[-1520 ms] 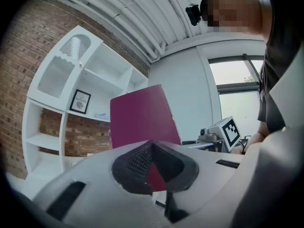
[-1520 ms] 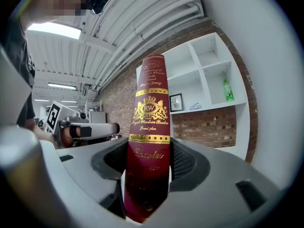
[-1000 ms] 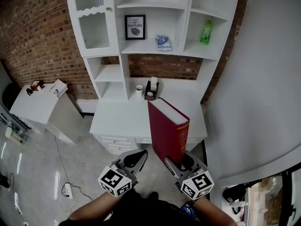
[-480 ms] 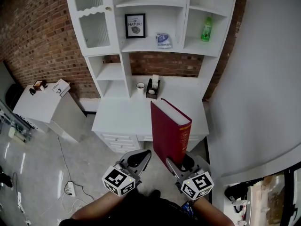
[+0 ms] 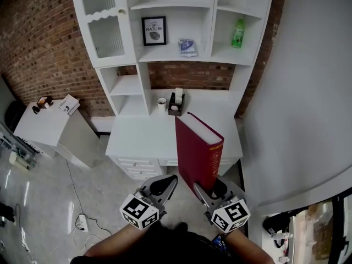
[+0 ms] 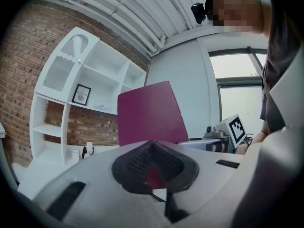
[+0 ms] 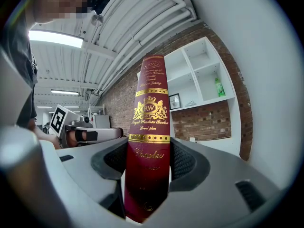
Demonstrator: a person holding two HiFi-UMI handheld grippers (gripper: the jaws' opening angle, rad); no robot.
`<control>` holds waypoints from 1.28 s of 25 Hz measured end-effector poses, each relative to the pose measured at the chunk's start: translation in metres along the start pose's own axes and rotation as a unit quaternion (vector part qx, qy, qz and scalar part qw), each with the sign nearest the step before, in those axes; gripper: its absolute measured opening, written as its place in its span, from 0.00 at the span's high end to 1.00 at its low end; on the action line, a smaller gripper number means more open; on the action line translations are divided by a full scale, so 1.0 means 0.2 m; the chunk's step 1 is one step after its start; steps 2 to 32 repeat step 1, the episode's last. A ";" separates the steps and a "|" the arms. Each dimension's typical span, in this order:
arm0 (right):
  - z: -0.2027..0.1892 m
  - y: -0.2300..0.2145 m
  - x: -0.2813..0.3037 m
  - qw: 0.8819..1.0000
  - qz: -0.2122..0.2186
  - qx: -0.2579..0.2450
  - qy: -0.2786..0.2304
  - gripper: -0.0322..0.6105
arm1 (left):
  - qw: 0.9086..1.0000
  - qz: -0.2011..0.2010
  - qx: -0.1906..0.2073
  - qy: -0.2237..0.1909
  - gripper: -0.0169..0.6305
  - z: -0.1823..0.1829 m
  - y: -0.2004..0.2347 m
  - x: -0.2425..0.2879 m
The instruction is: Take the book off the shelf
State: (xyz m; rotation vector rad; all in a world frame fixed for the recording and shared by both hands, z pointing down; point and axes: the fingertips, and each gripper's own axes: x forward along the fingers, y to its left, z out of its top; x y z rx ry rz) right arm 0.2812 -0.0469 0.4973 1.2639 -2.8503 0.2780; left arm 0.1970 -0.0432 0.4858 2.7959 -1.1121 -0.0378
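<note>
A thick dark red book (image 5: 197, 150) with gold print on its spine (image 7: 151, 127) stands upright in the air, clear of the white shelf unit (image 5: 176, 54) and in front of the white desk (image 5: 148, 136). My right gripper (image 5: 208, 188) is shut on the book's lower end, with the pads pressed to both covers. My left gripper (image 5: 159, 187) hangs just left of it, jaws together and nothing between them. In the left gripper view the book's red cover (image 6: 149, 115) rises behind the closed left gripper (image 6: 154, 163).
On the shelf stand a framed picture (image 5: 154, 31), a small packet (image 5: 187, 47) and a green bottle (image 5: 237, 33). A cup (image 5: 161, 102) and a black holder (image 5: 176, 103) sit at the desk's back. A low white cabinet (image 5: 49, 122) stands left; a white wall (image 5: 308, 92) runs right.
The view has shifted slightly; the book and both grippers keep almost the same place, the book held a little lower and nearer than a second ago.
</note>
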 end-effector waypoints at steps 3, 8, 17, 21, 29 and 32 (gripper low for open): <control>0.00 0.00 0.00 1.000 0.000 0.000 0.000 0.59 | 1.000 0.000 0.000 0.000 0.97 0.00 0.00 0.00; 0.00 0.00 0.00 1.000 0.000 0.000 0.000 0.59 | 1.000 0.000 0.000 0.000 0.97 0.00 0.00 0.00; 0.00 0.00 0.00 1.000 0.000 0.000 0.000 0.59 | 1.000 0.000 0.000 0.000 0.97 0.00 0.00 0.00; 0.00 0.00 0.00 1.000 0.000 0.000 0.000 0.59 | 1.000 0.000 0.000 0.000 0.97 0.00 0.00 0.00; 0.00 0.00 0.00 1.000 0.000 0.000 0.000 0.59 | 1.000 0.000 0.000 0.000 0.97 0.00 0.00 0.00; 0.00 0.00 0.00 1.000 0.000 0.000 0.000 0.59 | 1.000 0.000 0.000 0.000 0.97 0.00 0.00 0.00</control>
